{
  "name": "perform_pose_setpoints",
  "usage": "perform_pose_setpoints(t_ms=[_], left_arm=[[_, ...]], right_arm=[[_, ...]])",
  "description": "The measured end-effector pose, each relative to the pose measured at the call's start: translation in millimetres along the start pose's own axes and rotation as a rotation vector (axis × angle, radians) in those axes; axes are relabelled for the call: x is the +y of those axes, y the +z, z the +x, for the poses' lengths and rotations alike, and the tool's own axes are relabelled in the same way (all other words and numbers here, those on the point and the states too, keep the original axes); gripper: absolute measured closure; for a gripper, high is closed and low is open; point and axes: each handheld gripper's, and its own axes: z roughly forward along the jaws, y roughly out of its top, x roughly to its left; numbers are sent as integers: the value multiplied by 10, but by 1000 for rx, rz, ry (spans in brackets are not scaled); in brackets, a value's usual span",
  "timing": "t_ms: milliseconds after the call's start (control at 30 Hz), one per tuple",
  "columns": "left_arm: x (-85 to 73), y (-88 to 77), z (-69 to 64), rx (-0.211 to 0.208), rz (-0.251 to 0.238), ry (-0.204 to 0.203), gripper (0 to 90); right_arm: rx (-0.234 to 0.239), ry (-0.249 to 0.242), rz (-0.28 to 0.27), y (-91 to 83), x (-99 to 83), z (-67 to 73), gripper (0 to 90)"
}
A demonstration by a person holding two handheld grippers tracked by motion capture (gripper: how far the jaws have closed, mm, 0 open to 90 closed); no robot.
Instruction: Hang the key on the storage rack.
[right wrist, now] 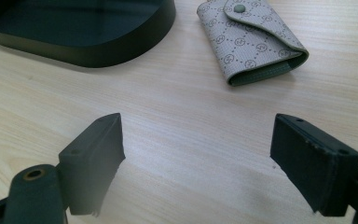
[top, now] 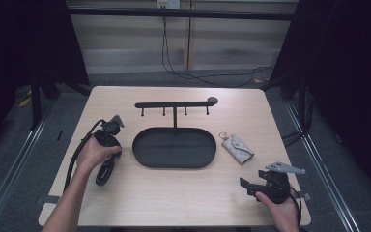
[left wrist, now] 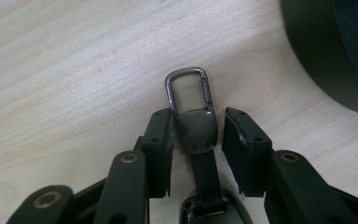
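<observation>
Left gripper [top: 107, 166]: held low at left, jaws narrowly parted, pointing toward the near edge. Right gripper [top: 249, 186]: near right corner, jaws spread wide.

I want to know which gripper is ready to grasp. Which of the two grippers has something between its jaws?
The left gripper: a key fob with a metal clip lies between its jaws. The right gripper has bare table between its jaws.

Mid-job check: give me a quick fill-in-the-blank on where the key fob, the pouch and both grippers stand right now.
1. The left gripper straddles a key fob whose metal clasp points ____ from the camera.
2. The right gripper has its jaws wide ____.
3. The patterned pouch has its flap snapped ____.
4. The pouch lies ____ the oval tray.

Missing: away; open; shut; outside
</observation>
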Motion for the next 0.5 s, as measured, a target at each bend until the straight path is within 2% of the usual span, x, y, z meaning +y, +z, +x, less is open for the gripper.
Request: perform_pose_setpoints(t_ms=[167, 233, 267, 333, 500], left_arm=[[6, -2, 0, -1, -1, -4, 634], [14, -3, -1, -3, 2, -4, 687], [19, -5, -6, 0, 8, -20, 692], [43, 0, -13, 3, 19, -25, 702], [53, -2, -9, -3, 31, -16, 705]], right_arm=[[0, 3, -2, -10, -1, 3, 172], [3, 2, -2, -8, 0, -1, 172], [4, 1, -1, -5, 0, -1, 172], [6, -2, 1, -4, 2, 5, 172], [8, -4, -1, -10, -2, 7, 172]])
